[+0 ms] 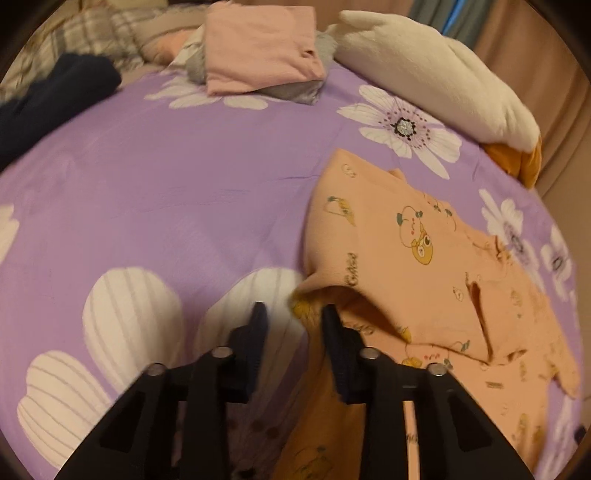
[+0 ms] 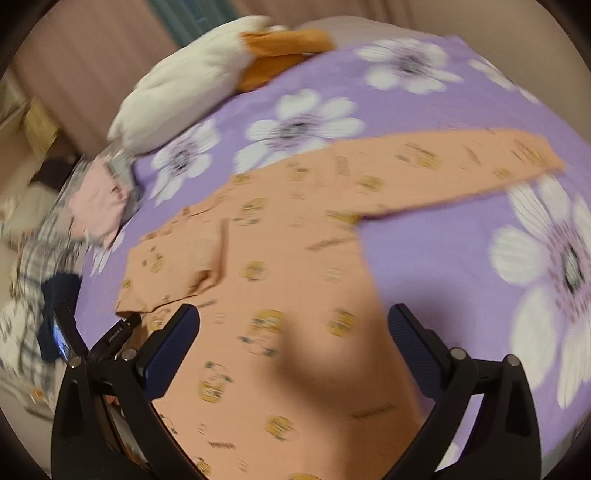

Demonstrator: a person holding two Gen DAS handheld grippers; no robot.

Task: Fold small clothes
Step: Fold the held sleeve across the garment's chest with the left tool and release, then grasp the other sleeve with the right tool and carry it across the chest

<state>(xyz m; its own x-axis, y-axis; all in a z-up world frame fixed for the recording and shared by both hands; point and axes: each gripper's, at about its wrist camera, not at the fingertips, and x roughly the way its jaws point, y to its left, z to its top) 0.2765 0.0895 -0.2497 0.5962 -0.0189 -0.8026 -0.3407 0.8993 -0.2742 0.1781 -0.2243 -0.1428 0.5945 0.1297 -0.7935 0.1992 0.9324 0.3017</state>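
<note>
An orange child's top (image 1: 424,266) with cartoon prints lies on the purple flowered bedspread (image 1: 184,184). Its left sleeve is folded over the body. My left gripper (image 1: 293,314) hangs at the garment's left edge with its jaws a little apart; the folded edge lies just ahead of the right finger and nothing is between the pads. In the right wrist view the top (image 2: 295,280) lies spread, its right sleeve (image 2: 461,166) stretched out to the right. My right gripper (image 2: 293,325) is wide open above the body of the top, holding nothing.
A folded pink garment (image 1: 258,48) lies on grey cloth at the far end of the bed. A dark navy garment (image 1: 51,103) lies at the far left. A white plush toy (image 1: 436,77) with orange parts sits at the far right. Plaid bedding (image 1: 85,33) lies behind.
</note>
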